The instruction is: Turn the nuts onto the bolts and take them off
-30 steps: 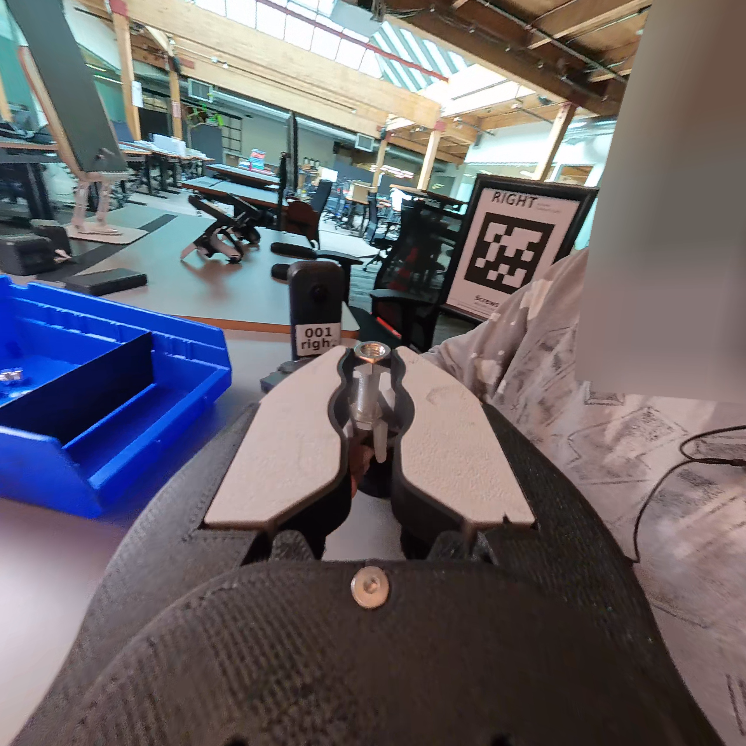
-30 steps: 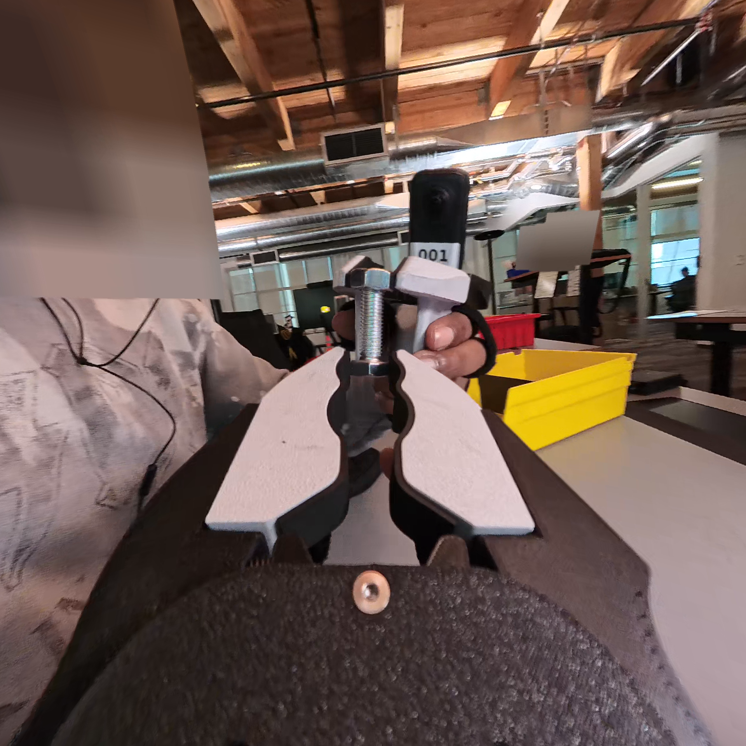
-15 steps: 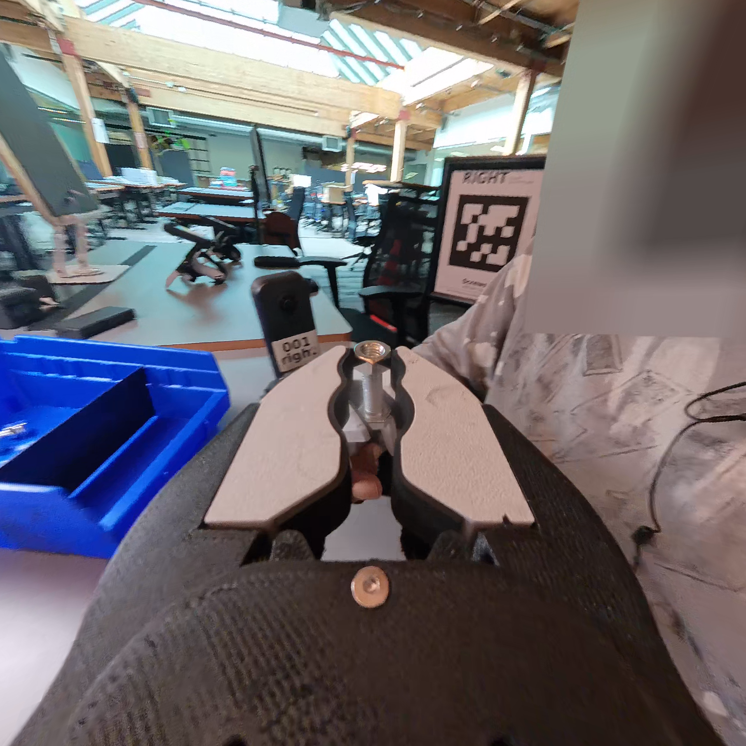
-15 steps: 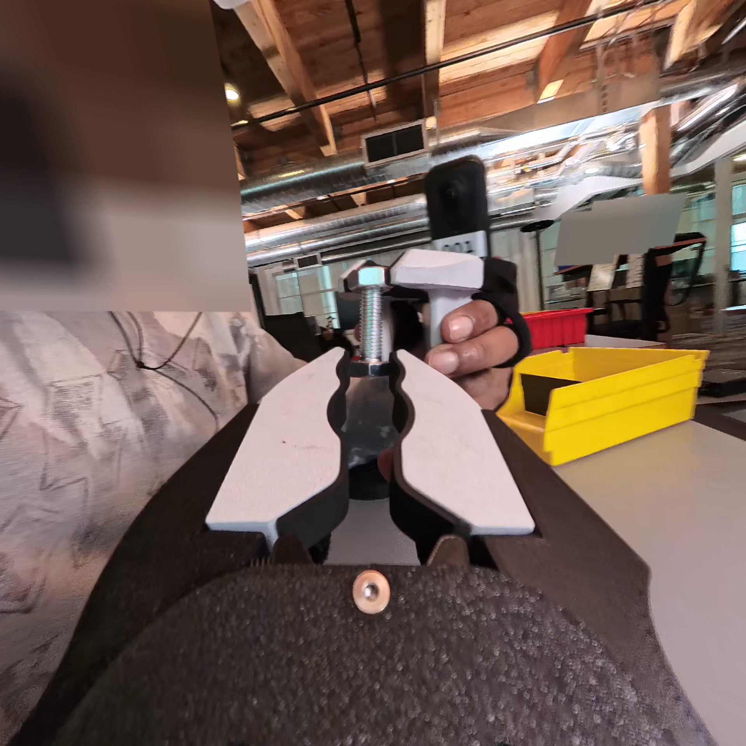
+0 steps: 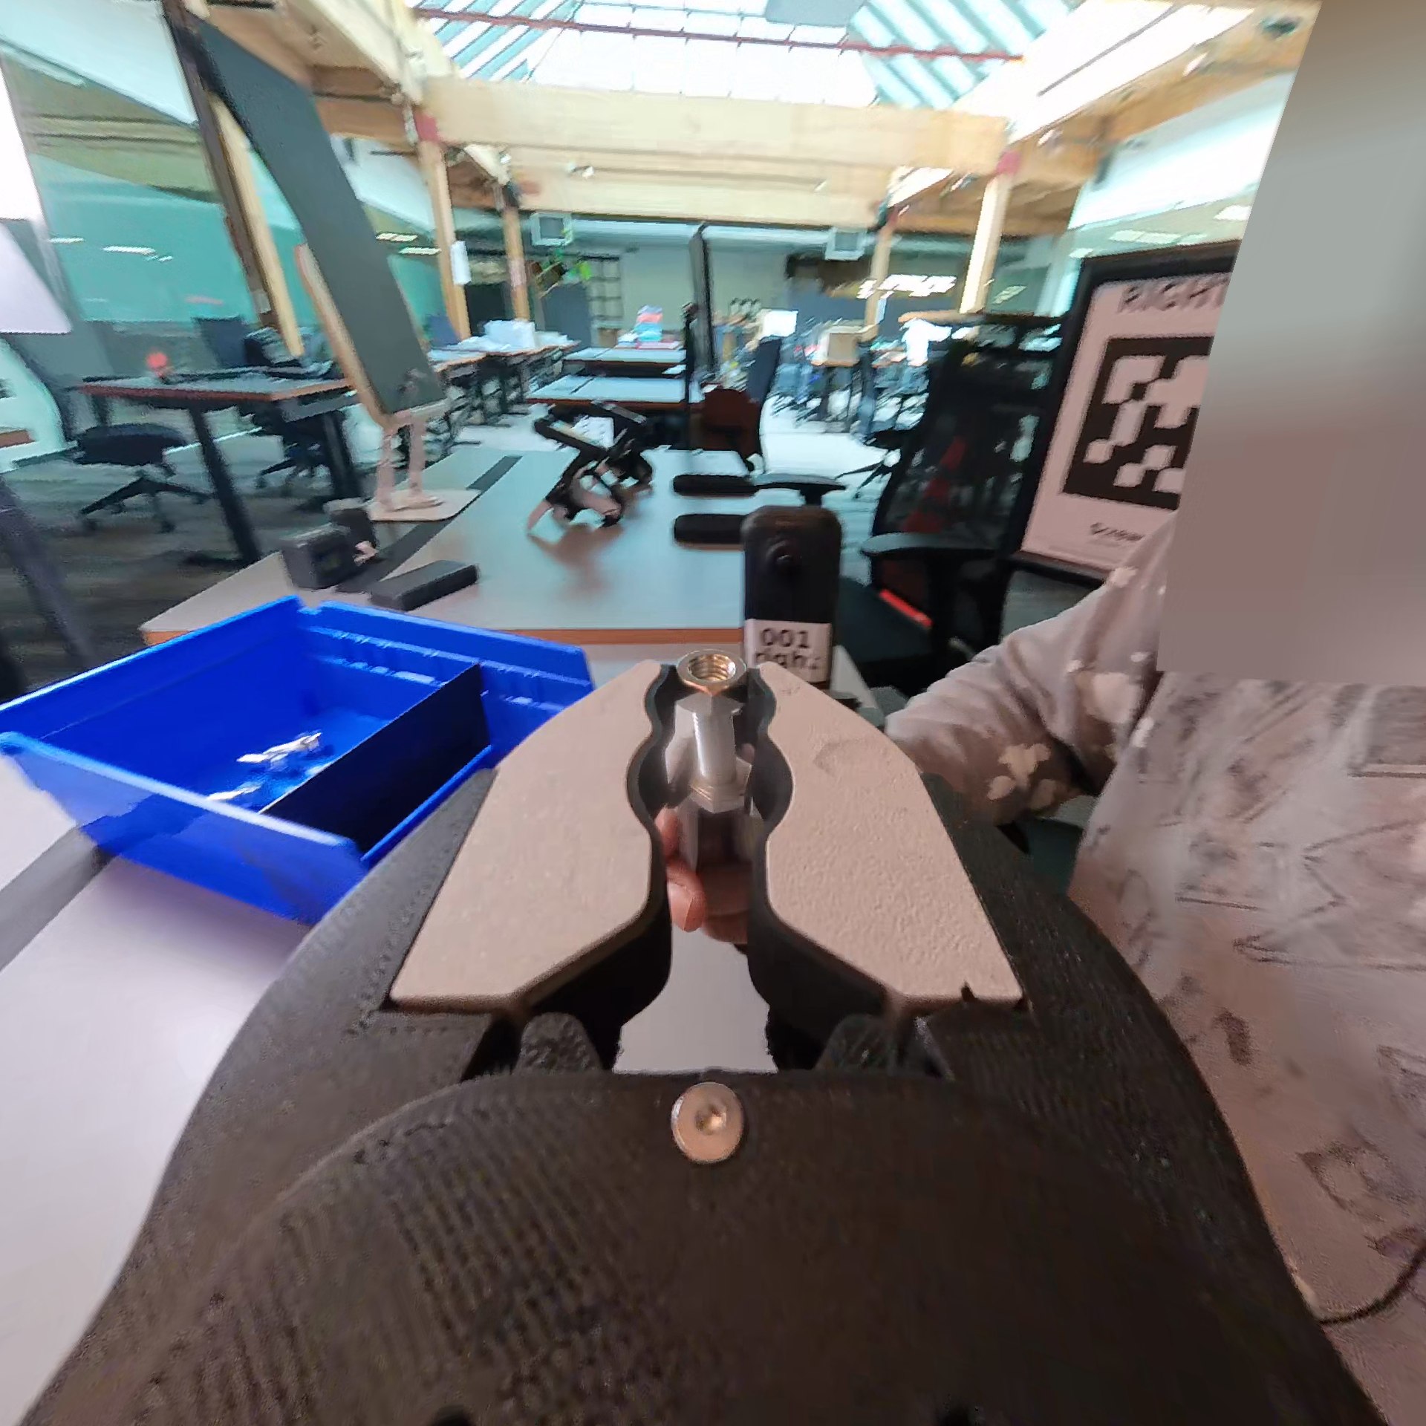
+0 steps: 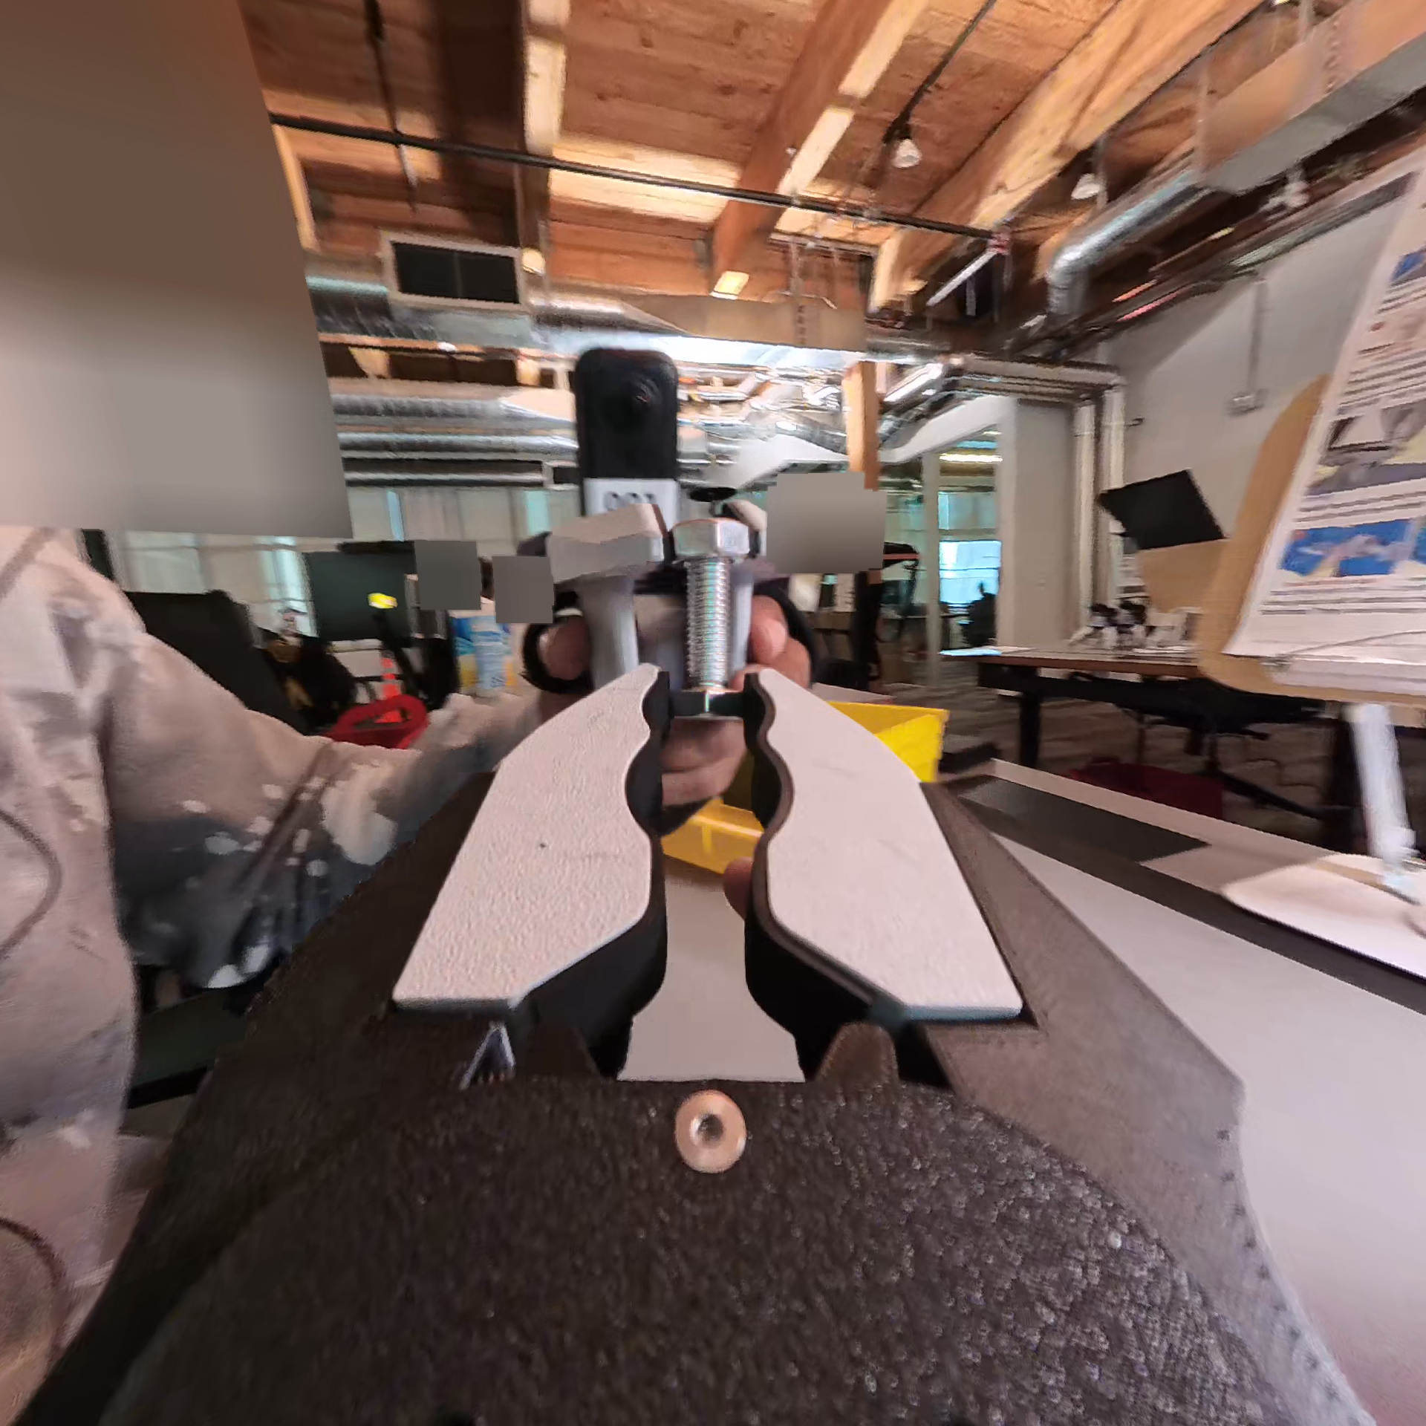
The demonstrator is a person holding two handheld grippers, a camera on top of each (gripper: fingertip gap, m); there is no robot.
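The right gripper (image 6: 708,698), closed on the hex nut (image 6: 708,702), meets the hex bolt (image 6: 708,609), whose head the closed left gripper (image 5: 710,683) clamps; keep axes aligned, lest threads cross.

Your bolt (image 6: 707,622) is a silver hex-head with full thread on the visible shank, upright, head on top. The head sits clamped in the far tongs. Your nut (image 6: 707,702) is a hex, on the bolt's lower tip, pinched flat between the near tongs' tips. In the left wrist view, the nut (image 5: 711,670) shows end-on, threaded bore open toward you, with the bolt (image 5: 711,760) running down behind it.
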